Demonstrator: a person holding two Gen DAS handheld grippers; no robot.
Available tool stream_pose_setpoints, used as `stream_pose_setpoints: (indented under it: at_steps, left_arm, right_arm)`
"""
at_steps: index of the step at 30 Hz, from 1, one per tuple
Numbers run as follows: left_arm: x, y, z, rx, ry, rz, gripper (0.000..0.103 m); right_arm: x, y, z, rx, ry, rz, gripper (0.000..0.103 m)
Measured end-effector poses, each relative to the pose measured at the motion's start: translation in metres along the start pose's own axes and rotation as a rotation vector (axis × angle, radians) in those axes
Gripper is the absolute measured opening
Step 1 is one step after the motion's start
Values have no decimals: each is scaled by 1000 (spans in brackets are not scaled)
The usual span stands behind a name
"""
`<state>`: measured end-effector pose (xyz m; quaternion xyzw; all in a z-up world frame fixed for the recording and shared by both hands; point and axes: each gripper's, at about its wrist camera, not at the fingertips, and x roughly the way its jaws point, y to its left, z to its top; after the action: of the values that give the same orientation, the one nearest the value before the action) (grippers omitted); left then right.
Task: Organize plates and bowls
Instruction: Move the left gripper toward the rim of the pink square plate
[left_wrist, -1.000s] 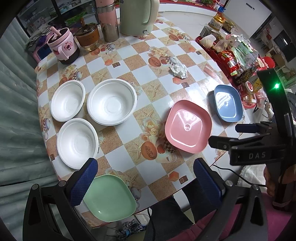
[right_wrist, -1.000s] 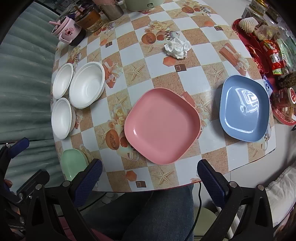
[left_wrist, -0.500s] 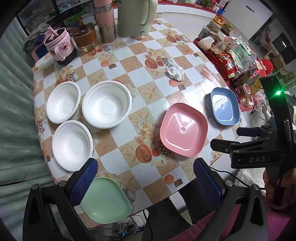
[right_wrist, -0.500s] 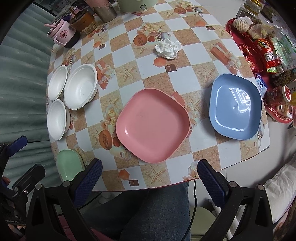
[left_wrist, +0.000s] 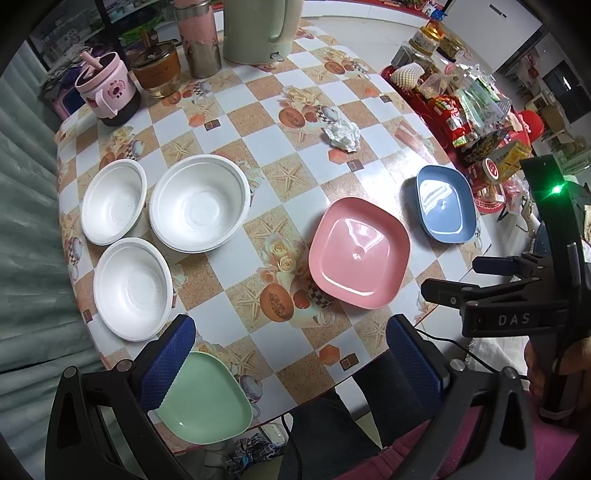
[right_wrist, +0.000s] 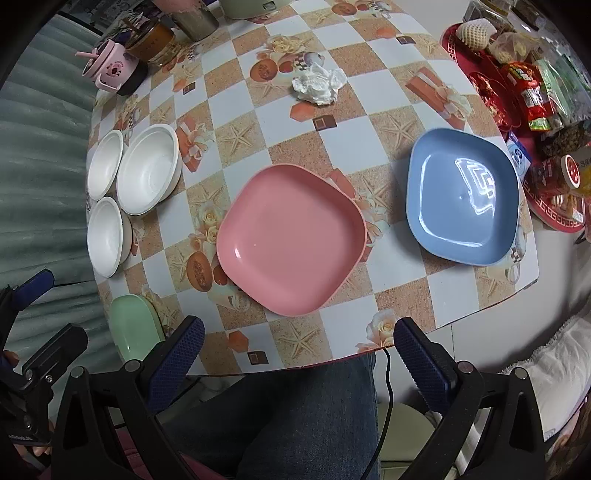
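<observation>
Pink, blue and green, three square plates sat apart on the checked table (right_wrist: 343, 147): the pink plate (right_wrist: 291, 240) at centre, the blue plate (right_wrist: 461, 195) to its right, the green plate (left_wrist: 203, 398) at the near-left edge. Three white bowls (left_wrist: 199, 206) clustered at left, touching. The left gripper (left_wrist: 286, 354) and the right gripper (right_wrist: 299, 350) both hung above the near edge, jaws wide, holding nothing. The plates looked like glossy plastic: light, stiff, probably slippery, so pinch a raised rim. The bowls looked foam-light and crushable; grip those gently at the lip.
</observation>
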<state>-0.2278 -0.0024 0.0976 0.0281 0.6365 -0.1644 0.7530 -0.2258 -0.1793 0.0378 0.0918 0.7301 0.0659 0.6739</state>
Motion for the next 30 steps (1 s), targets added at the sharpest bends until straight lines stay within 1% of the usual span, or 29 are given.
stream_pose_setpoints:
  at_steps: [7,15,18,23,28,30]
  left_arm:
    - [9,-7,3,27,31,-11,103]
    - [19,-11,6,58,47,10,103]
    - [32,-11,7,75,65,28,103]
    - [67,-18,12,112,119,67,103]
    - [91,-33,25,176,125,107,103]
    - [102,-40,34,205,126,129,103]
  right_arm:
    - [6,-12,-5,47,13,14,103]
    - [15,-27,-8,112,15,43,103]
    - [27,-35,-10,146,26,50,103]
    - [57,-51,-14,226,102,71,103]
    - [75,-67,-11,290,122,66,103]
    - [80,-72,-10,309,124,47,103]
